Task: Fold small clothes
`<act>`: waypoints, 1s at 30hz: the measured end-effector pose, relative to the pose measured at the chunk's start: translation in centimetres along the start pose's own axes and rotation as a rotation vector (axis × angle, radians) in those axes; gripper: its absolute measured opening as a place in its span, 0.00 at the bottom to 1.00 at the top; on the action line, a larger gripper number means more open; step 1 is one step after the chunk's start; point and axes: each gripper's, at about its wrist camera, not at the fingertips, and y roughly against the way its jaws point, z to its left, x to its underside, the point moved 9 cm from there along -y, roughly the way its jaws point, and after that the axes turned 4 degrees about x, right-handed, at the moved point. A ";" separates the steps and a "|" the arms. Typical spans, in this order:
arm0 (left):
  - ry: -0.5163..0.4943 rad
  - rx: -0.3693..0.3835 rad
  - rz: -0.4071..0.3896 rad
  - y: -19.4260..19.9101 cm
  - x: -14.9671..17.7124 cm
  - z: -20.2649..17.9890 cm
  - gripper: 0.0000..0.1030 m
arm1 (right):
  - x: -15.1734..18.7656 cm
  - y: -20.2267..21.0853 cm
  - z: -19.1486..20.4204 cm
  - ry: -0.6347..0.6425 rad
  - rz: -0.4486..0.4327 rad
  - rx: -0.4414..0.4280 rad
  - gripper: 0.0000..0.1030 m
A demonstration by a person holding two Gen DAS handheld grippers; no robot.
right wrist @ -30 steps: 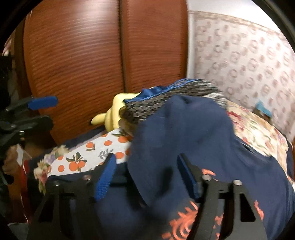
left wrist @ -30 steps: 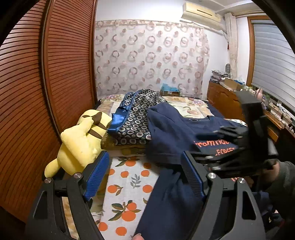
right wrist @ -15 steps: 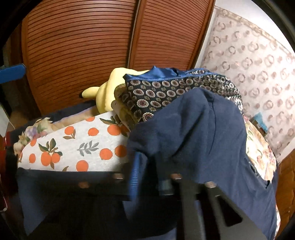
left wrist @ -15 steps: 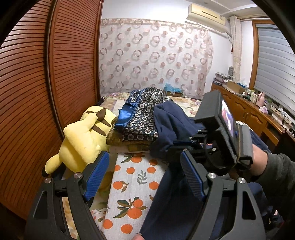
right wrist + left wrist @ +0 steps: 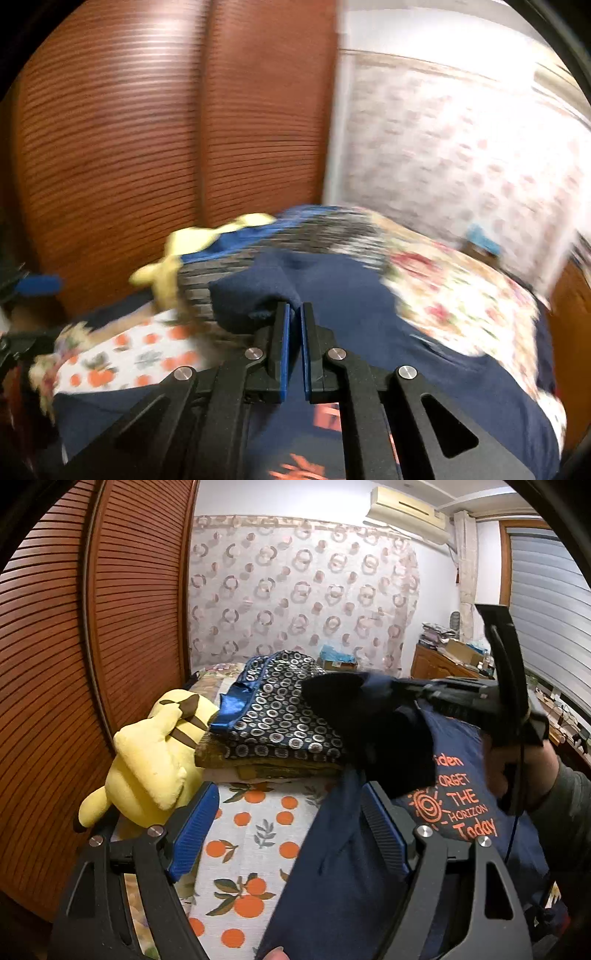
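Motion blur smears the plush toy (image 5: 199,254) and curtain (image 5: 443,155).

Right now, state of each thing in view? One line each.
Right gripper: shut on the shirt, raised off the bed.
Left gripper: open, nothing pinched; shirt drapes past its right finger.
Shirt: navy, one part lifted and bunched, the rest lying on the bed, orange print showing.
Plush: yellow, lying beside the quilts.
Quilts: folded, stacked.
Sheet: orange print, spread flat, partly covered by the shirt.

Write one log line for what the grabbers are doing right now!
right gripper: shut on navy T-shirt, lifting sleeve | left gripper: open, empty
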 end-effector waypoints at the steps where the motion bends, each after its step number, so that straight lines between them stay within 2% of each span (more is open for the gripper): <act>1: -0.004 0.003 0.001 0.0 0.0 -0.2 0.78 | 0.8 0.2 -2.4 -0.071 0.026 0.064 0.05; 3: -0.016 0.013 0.007 -0.3 0.2 -0.8 0.78 | 2.1 0.7 -5.3 -0.128 0.050 0.111 0.14; 4: -0.018 0.013 0.010 -0.4 0.2 -0.9 0.78 | 2.9 0.8 -6.4 -0.117 0.066 0.145 0.29; 5: -0.019 0.015 0.013 -0.6 0.2 -1.0 0.78 | 3.5 0.8 -7.2 -0.109 0.076 0.171 0.39; 12: -0.032 0.039 0.033 -1.8 0.6 -2.6 0.78 | 5.9 0.4 -10.1 -0.130 0.133 0.137 0.42; 19: -0.054 0.057 0.074 -3.8 1.3 -3.9 0.78 | 6.9 -1.3 -10.6 -0.121 0.199 0.097 0.42; 25: -0.067 0.087 0.103 -6.0 1.8 -5.5 0.78 | 7.6 1.3 -11.3 -0.119 0.197 0.088 0.42; 28: -0.071 0.099 0.116 -7.2 1.9 -6.7 0.78 | 8.4 2.5 -11.9 -0.132 0.206 0.097 0.51; 30: -0.074 0.107 0.123 -8.0 2.0 -7.6 0.78 | 8.8 3.3 -12.4 -0.145 0.209 0.107 0.52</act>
